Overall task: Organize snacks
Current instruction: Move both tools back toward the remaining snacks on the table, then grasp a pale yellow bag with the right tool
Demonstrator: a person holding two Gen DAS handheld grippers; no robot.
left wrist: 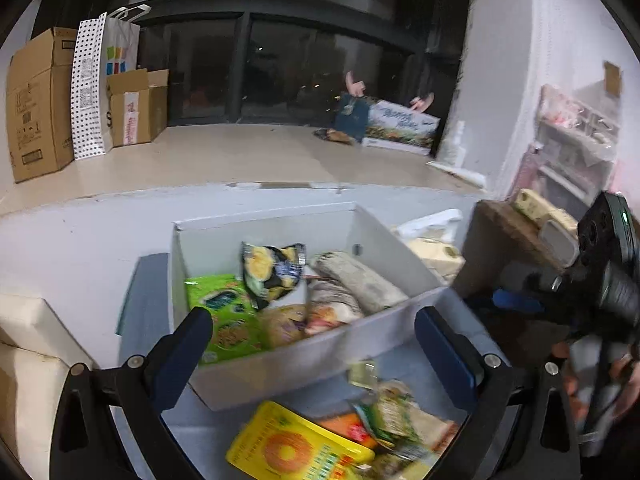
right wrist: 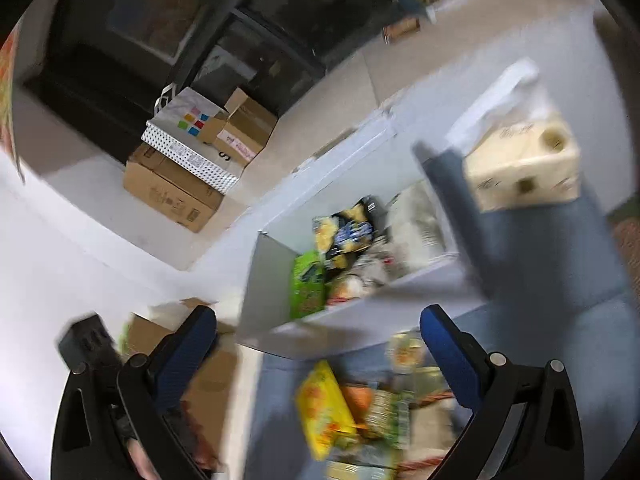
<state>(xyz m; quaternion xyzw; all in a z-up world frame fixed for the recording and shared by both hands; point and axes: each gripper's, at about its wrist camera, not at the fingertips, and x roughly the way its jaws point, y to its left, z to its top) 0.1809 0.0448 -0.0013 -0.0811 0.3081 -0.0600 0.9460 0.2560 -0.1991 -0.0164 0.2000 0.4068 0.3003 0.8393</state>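
A white open box (left wrist: 224, 376) holds several snack packs: a green pack (left wrist: 226, 312), a black-and-yellow chip bag (left wrist: 272, 272) and pale wrapped packs (left wrist: 352, 280). In front of it lie loose snacks, among them a yellow pack (left wrist: 296, 448) and green-orange packs (left wrist: 392, 412). My left gripper (left wrist: 312, 344) is open and empty above the box's near wall. My right gripper (right wrist: 316, 344) is open and empty, above the box (right wrist: 264, 280) and the loose yellow pack (right wrist: 324, 400). The right view is blurred.
Cardboard boxes (left wrist: 36, 104) and a paper bag (left wrist: 116, 60) stand on the floor at the back left. A tissue pack (right wrist: 524, 164) sits to the right of the box. The right-hand gripper device (left wrist: 608, 272) shows at the right edge.
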